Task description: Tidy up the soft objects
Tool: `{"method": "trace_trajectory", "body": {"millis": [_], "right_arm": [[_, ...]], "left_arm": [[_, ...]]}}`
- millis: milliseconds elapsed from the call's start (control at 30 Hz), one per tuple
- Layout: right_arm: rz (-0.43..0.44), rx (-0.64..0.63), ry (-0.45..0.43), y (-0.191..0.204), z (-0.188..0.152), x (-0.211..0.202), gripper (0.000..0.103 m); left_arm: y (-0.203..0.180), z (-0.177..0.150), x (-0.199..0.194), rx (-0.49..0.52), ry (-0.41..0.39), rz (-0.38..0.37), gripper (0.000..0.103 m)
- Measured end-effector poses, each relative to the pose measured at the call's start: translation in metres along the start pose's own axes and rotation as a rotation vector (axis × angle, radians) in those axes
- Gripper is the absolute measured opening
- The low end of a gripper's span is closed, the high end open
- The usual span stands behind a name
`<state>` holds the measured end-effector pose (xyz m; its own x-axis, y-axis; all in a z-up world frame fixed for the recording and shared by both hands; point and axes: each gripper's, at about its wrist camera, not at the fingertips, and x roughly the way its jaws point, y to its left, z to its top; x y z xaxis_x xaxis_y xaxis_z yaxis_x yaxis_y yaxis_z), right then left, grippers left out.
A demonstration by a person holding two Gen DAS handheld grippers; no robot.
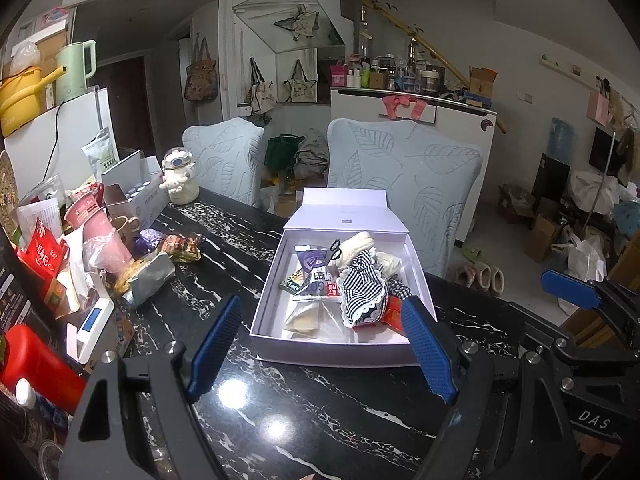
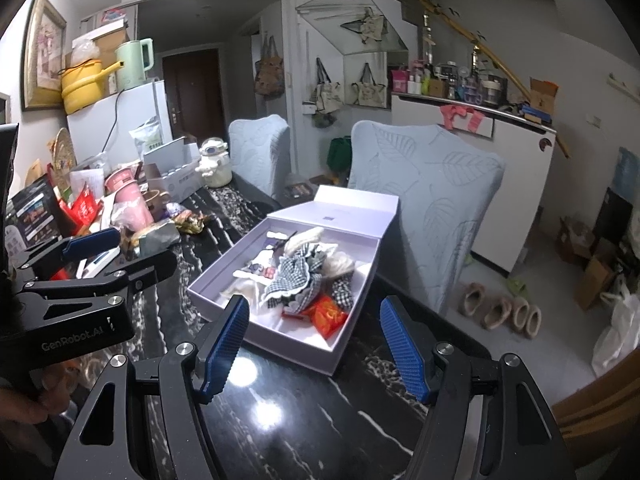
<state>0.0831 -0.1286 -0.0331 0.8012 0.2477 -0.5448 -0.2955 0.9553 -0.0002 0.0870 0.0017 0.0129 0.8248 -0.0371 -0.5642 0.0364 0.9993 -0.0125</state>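
Nearest in both wrist views: blue ribbed finger pads over bare black marbled table (image 1: 320, 420), nothing between them. Left gripper (image 1: 322, 350) stands wide and empty, short of the near wall of the white lidded box (image 1: 332, 346). Right gripper (image 2: 316, 346) likewise parted and empty, at the box's near right corner, not touching it.

Box sits mid-table, lid hinged open toward the far side, leaning near the leaf-patterned chair (image 1: 404, 184).

Contents already inside:
- black-and-white gingham fabric piece with lace trim (image 1: 362, 290) — on top, right half
- cream fluffy item (image 1: 358, 246) at far end, exact kind unclear
- black scissors-like loops (image 1: 335, 249) beside it, too small to confirm
- several snack sachets (image 1: 316, 276) left of the fabric, clear wrapper at near end
- orange-red packet (image 2: 328, 314) at near right corner, partly under the gingham

Judgement: loading largely done — the soft pieces visible lie in the box, though heaped, not folded or sorted. Left side of table holds a clutter pile (image 1: 80, 248) of cups, packets, a foil pouch; no evident cloth among it, but much is hidden.

Remaining, as it appears: tidy the heap if wanted, then close the lid
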Motion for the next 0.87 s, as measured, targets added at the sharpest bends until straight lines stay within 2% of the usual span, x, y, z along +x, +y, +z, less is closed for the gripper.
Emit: {"method": "trace_trajectory", "body": {"millis": [867], "right_arm": [[-0.013, 0.011, 0.011, -0.0078, -0.0063, 0.0009, 0.070]], "left_arm": [[-0.0076, -0.0059, 0.0082, 0.032, 0.025, 0.016, 0.082]]}}
